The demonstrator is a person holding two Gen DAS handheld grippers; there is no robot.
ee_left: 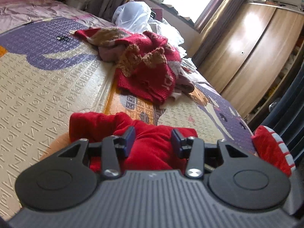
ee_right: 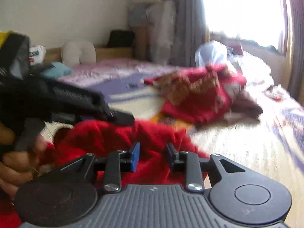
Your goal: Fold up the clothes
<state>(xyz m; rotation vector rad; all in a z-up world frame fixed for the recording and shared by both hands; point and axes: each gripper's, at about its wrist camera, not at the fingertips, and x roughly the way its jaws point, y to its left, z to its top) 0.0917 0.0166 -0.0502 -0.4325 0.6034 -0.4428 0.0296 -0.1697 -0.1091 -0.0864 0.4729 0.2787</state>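
While both tools hang low over the bed:
Left gripper (ee_left: 153, 139): jaws part open, red cloth bunched between the pads — gripped or not, I cannot tell.
Right gripper (ee_right: 153, 154): jaws part open over the same red garment (ee_right: 106, 138) — pads look clear of it.
Red garment: crumpled on the patterned mat (ee_left: 38, 87), nearest us.
Red knit sweater (ee_left: 150, 70): heaped further back, well apart.
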